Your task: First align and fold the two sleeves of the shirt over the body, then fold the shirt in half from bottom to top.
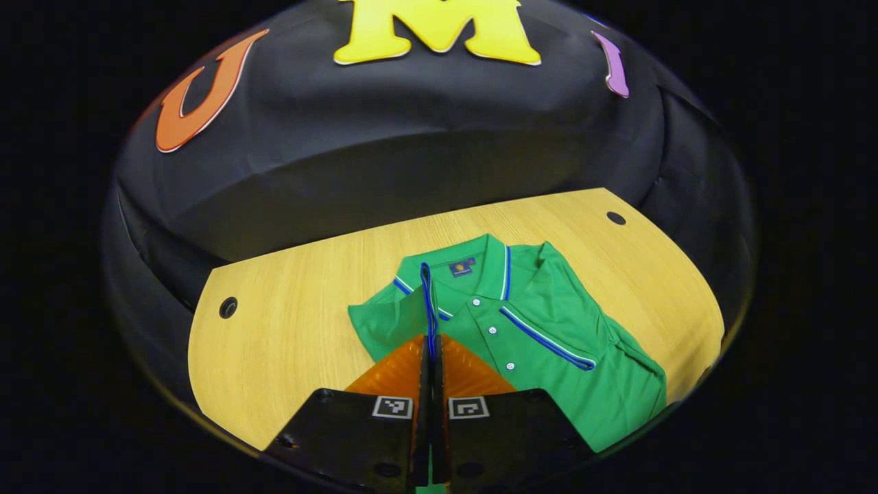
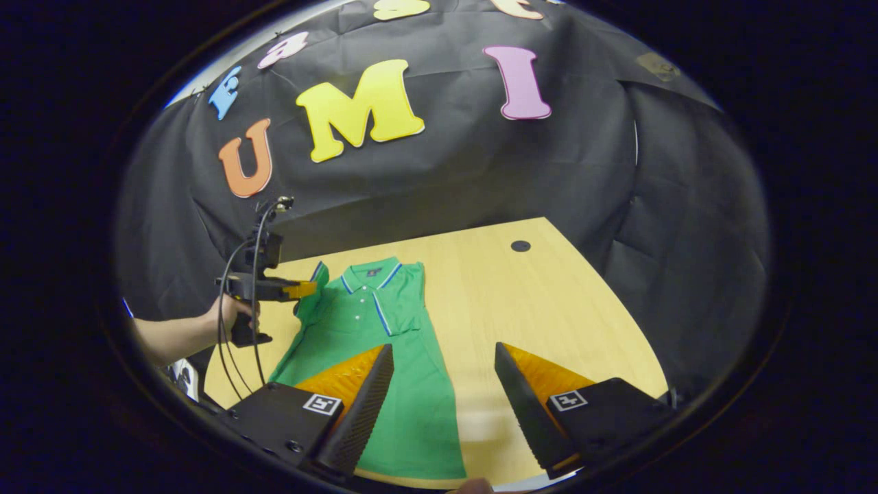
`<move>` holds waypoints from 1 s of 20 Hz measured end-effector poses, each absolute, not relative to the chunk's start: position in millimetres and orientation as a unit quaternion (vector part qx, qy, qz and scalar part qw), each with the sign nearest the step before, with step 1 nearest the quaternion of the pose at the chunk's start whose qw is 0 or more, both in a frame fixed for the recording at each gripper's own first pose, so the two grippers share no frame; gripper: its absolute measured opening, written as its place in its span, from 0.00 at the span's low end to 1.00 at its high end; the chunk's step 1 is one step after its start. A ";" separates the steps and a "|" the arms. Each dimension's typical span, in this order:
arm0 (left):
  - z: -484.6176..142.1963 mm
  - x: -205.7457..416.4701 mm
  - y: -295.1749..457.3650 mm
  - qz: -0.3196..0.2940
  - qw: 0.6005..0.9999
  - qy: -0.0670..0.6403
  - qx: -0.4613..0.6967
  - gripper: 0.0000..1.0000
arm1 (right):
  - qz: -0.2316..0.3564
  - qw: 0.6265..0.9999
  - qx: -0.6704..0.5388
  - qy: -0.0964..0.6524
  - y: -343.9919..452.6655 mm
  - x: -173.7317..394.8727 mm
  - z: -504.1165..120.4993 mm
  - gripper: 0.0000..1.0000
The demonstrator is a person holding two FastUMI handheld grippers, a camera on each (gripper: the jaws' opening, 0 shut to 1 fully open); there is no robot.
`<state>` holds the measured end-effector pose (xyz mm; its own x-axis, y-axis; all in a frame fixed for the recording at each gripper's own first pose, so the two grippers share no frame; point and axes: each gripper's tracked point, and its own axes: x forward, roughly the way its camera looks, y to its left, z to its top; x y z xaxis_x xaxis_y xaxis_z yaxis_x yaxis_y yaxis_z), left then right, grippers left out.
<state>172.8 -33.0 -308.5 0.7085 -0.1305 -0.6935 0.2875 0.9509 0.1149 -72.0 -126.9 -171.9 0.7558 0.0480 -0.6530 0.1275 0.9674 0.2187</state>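
the green shirt (image 2: 384, 357) lies flat on the wooden worktop (image 2: 549, 309), collar toward the booth wall. one sleeve (image 1: 549, 329) is already folded over the body, its blue and white trim running slantwise across the front.

the left gripper (image 1: 431, 357) has its fingers pressed together on the other sleeve (image 1: 426, 302), pinching the blue edge and lifting it up. in the right gripper view you can see that gripper farther off, held by a hand (image 2: 230, 312), with the sleeve raised beside the collar.

the right gripper (image 2: 442, 391) hangs over the lower part of the shirt with its fingers spread wide, holding nothing.

so the step looks like folding the second sleeve. next, i think the pinched sleeve has to be carried across and laid down on the body, lined up with the first one. after that comes the fold from bottom to top.

there is a small dark label (image 1: 461, 267) inside the collar with a yellow dot on it. it is too small to read.
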 end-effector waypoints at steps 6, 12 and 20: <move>-326.3 152.5 -49.4 -0.104 0.919 0.370 0.085 0.57 | -0.003 0.932 0.097 0.349 -124.0 -71.5 -174.6 0.94; -290.1 114.8 -19.5 -0.071 0.935 0.347 0.037 0.99 | 0.050 0.937 0.070 0.338 -94.9 -58.3 -176.5 0.94; -252.5 -7.0 4.0 -0.088 0.936 0.339 -0.021 1.00 | 0.123 0.922 0.057 0.362 -58.1 -75.3 -201.0 0.89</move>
<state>-7.0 4.0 -252.5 0.7549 -0.1782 -0.6312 0.1500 0.9838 -0.0983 -75.3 -58.1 -201.0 0.7080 0.2683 -0.6532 -0.1865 0.9632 0.1935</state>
